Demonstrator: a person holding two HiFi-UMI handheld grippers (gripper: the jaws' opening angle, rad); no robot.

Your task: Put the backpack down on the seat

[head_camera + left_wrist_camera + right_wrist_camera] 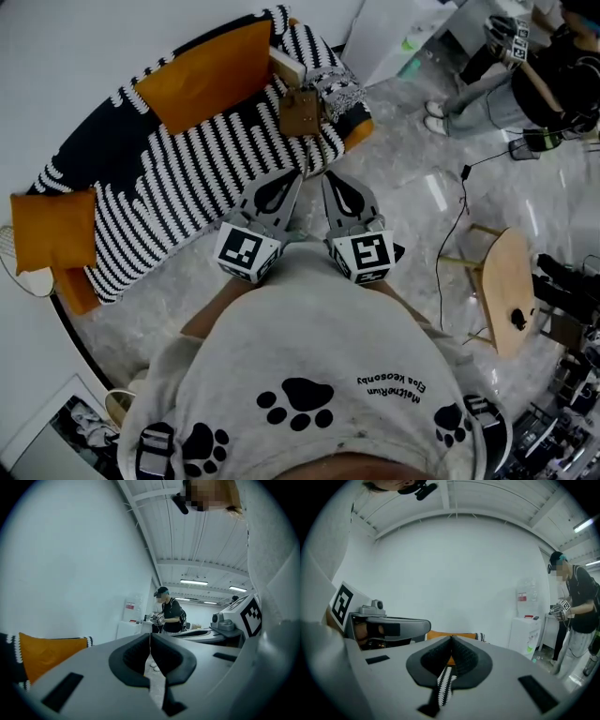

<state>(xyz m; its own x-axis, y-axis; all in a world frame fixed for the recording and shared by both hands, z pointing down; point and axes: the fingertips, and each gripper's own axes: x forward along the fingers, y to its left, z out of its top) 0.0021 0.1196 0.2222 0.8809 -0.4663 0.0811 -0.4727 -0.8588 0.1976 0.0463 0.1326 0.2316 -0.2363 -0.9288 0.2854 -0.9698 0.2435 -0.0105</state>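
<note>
Backpack (300, 112) sits on sofa (187, 173) seat, far right end. Left gripper (150, 638) and right gripper (451, 639): fingers closed, empty. Placement looks done; only pulling back left.

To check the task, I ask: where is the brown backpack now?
In the head view the brown backpack sits on the striped sofa, near its right-hand end in the picture, beside the patterned cushion.

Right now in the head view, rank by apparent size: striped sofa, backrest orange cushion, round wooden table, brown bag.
1. black-and-white striped fabric sofa
2. long orange fabric backrest cushion
3. round light wooden table, seen at a slant, so close to the cushion
4. small brown bag
</note>
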